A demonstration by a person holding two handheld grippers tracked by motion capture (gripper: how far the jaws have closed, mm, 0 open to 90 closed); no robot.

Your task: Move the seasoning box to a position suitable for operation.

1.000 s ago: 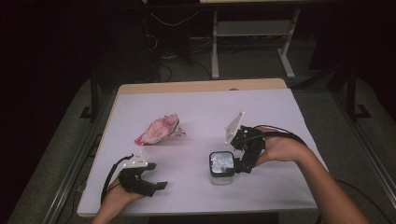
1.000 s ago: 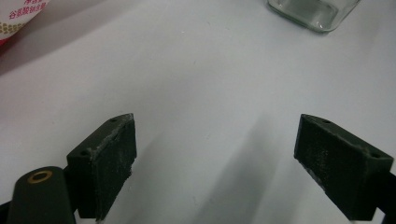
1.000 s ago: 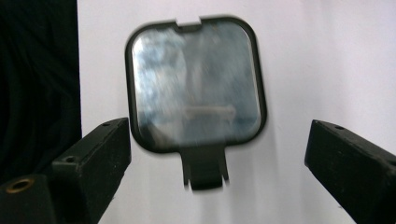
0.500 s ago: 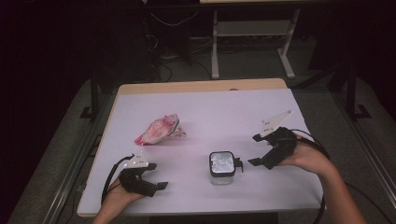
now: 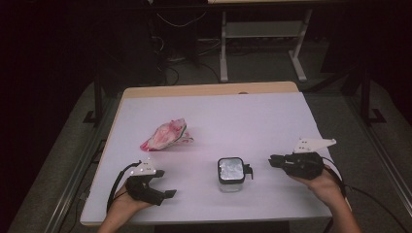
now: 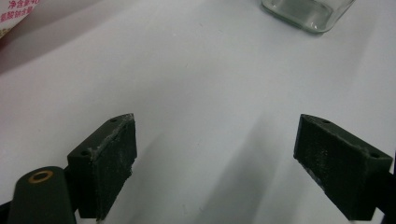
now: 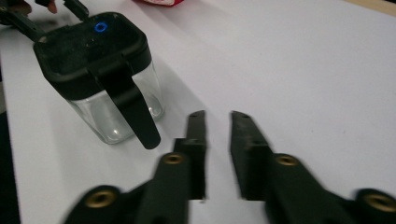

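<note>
A small clear glass jar (image 5: pixel 231 174) with a black clip lid stands near the table's front, and its black latch hangs down the side facing my right gripper (image 5: pixel 273 160). That gripper lies low to the jar's right, apart from it. Its jaws have just been closing and are now shut with nothing between them (image 7: pixel 218 122). The jar (image 7: pixel 100 70) sits ahead-left of it. My left gripper (image 5: pixel 165 183) rests at the front left with jaws wide open (image 6: pixel 215 154) over bare table. The jar's base (image 6: pixel 308 9) lies far ahead of it.
A crumpled pink and white packet (image 5: pixel 164 136) lies left of centre on the white table (image 5: pixel 243 111); its edge shows in the left gripper view (image 6: pixel 18 11). Desk legs and cables stand on the dark floor behind the table.
My right gripper has pulled away from the jar, moving right and down toward the table, and its jaws have closed. The left gripper, jar and packet have stayed put.
</note>
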